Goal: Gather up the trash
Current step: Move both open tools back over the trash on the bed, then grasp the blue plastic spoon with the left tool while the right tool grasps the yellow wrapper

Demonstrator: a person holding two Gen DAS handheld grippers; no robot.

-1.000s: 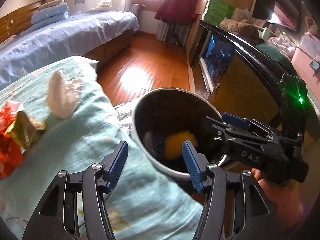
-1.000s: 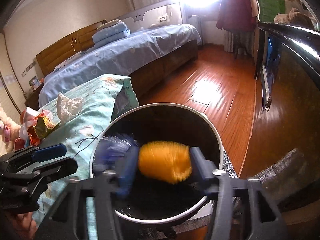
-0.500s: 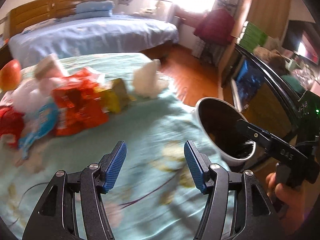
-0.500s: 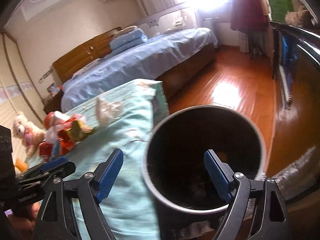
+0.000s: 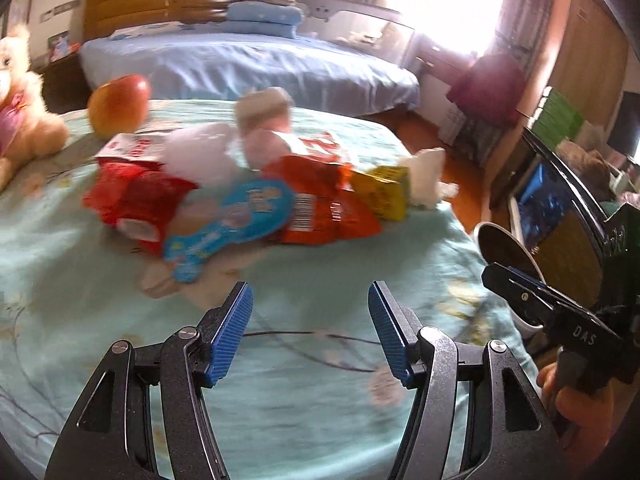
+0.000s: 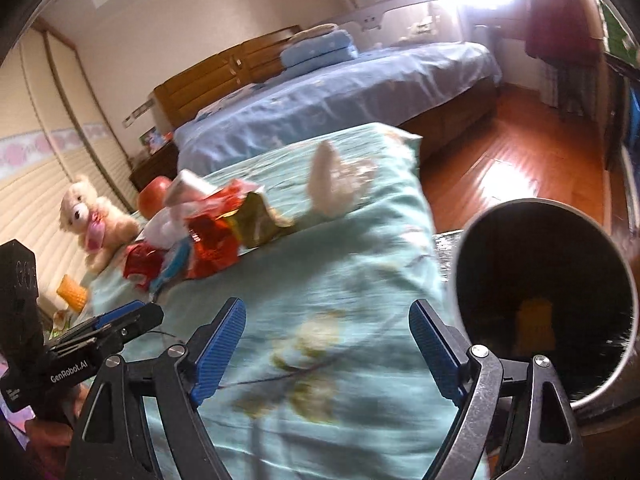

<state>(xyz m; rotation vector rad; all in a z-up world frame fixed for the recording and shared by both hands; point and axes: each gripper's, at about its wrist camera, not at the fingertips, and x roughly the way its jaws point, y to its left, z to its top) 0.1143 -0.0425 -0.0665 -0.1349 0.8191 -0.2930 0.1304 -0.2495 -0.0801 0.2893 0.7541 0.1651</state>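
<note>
A heap of trash lies on the teal bedspread (image 5: 304,380): red and orange snack bags (image 5: 324,208), a blue wrapper (image 5: 232,224), a yellow box (image 5: 384,196) and crumpled white tissue (image 5: 426,176). My left gripper (image 5: 310,330) is open and empty, short of the heap. My right gripper (image 6: 326,344) is open and empty beside the round bin (image 6: 540,288), which holds a yellow piece (image 6: 534,324). The heap (image 6: 216,236) shows far left in the right wrist view. The bin (image 5: 506,252) stands at the bed's right edge.
A red apple (image 5: 118,102) and a plush bear (image 5: 20,120) sit at the back left of the bedspread. A second bed with blue sheets (image 5: 248,64) stands behind. A dark cabinet (image 5: 568,216) runs along the right beyond the wooden floor (image 6: 520,168).
My right gripper opened and dropped the yellow piece into the bin, then drew left. My left gripper swung left from the bin toward the trash heap.
</note>
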